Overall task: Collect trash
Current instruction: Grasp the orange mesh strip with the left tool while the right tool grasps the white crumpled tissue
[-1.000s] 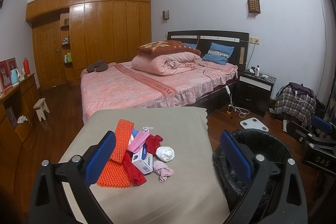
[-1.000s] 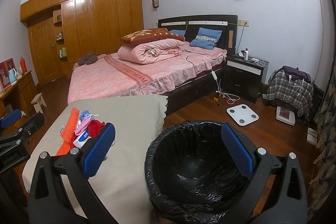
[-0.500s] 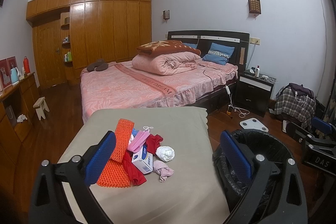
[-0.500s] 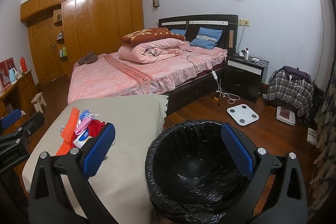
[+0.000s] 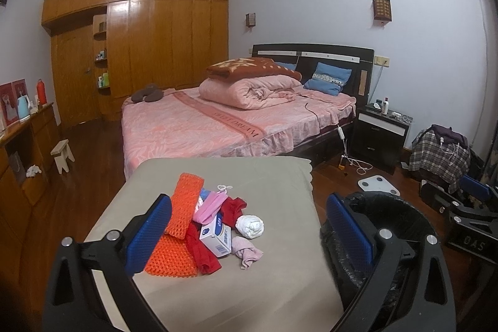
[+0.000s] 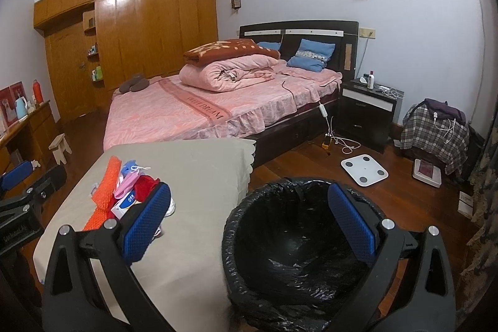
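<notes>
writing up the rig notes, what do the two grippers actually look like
Both look alike: the left gripper and right gripper each have two black, angular plastic arms with silver bolt heads at the joints, ending in flat rectangular fingers faced with blue, dimpled pads. Seen from the other camera, each body is a black block with pale lettering, "DAS" on the right one. No cables, hands or sleeves show.

Left hand-held gripper (image 5: 249,235) level, blue-padded fingers (image 5: 149,234) spread wide, holding nothing; right hand-held gripper (image 6: 249,224) just to its right, fingers (image 6: 351,226) likewise wide, nothing held.
</notes>
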{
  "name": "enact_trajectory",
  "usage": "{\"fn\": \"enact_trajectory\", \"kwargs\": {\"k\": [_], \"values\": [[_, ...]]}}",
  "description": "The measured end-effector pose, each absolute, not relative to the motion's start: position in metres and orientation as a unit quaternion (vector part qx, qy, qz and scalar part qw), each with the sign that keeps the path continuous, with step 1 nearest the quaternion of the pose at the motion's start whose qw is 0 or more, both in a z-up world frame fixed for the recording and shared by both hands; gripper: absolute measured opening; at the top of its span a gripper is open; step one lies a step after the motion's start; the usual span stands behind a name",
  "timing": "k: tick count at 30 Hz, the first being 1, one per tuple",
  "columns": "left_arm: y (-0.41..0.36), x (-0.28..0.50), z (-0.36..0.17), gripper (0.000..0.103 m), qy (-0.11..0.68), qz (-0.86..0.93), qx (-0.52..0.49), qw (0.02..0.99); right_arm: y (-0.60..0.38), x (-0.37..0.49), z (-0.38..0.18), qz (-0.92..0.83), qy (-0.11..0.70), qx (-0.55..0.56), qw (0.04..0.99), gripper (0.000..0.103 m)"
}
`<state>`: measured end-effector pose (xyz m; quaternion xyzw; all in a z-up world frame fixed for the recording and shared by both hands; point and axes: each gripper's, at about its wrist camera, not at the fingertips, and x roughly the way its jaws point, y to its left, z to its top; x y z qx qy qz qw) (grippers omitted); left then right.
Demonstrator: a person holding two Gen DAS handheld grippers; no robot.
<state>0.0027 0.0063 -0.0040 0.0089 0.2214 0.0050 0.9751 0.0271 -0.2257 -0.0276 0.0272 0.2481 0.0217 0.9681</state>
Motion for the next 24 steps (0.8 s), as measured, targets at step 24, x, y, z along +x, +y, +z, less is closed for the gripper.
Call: {"fn": "enact_trajectory", "kwargs": {"k": [24], "values": [[0.124,0.068,-0.100,0.097,0.266,0.104,-0.005,0.958,-0.109,0.144,-0.131,0.116,0.308,-0.004,0.944,0.096]]}}
